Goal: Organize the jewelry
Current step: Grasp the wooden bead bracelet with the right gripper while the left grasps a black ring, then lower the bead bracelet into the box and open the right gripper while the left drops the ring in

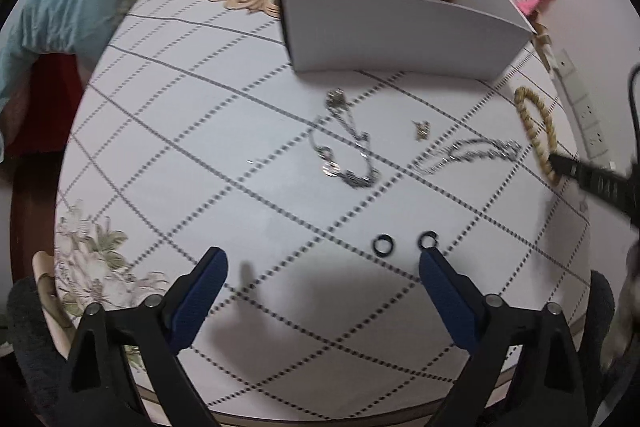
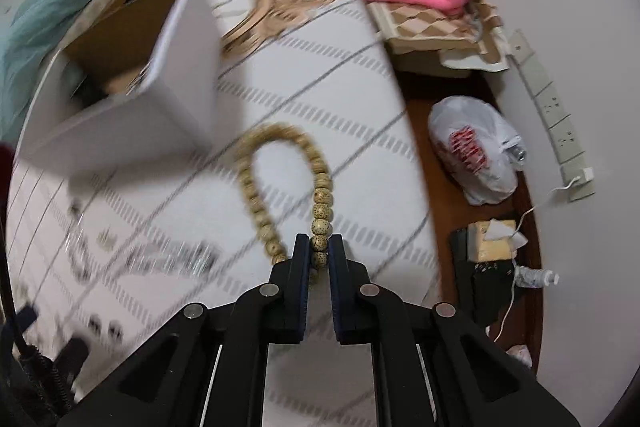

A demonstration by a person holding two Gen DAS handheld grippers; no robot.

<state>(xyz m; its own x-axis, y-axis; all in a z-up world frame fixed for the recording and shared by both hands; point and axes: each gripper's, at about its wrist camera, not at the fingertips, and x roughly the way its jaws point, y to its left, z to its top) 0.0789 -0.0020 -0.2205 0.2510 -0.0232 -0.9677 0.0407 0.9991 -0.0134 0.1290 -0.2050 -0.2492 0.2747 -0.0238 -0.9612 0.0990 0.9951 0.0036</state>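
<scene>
Wooden beads are pinched between the right gripper [image 2: 319, 247] tips: the bead bracelet [image 2: 280, 187] is clamped at its near end, the pads closed tight on a single bead, and the rest of the loop is laid out on the tablecloth [image 2: 340, 99] toward twelve o'clock. The white cardboard box [image 2: 176, 75] is seen at about ten o'clock from the bracelet in the right wrist view, open at the top.

In the left wrist view the left gripper [image 1: 322, 259] is held wide, nothing between its blue pads [image 1: 200, 303]. Two small black rings [image 1: 383, 243] are lying on the cloth just past its tips; the ring at one o'clock is right at the tip of one finger, and contact cannot be made out. Further out, at twelve o'clock, a silver chain necklace [image 1: 344, 147] is spread loosely, with a second silver chain [image 1: 468, 153] to its three o'clock and a small gold piece [image 1: 421, 130] between them. The same bracelet is seen at the far three o'clock edge, with the other gripper's dark tip on it. The box is standing beyond the chains, well apart from the rings.
</scene>
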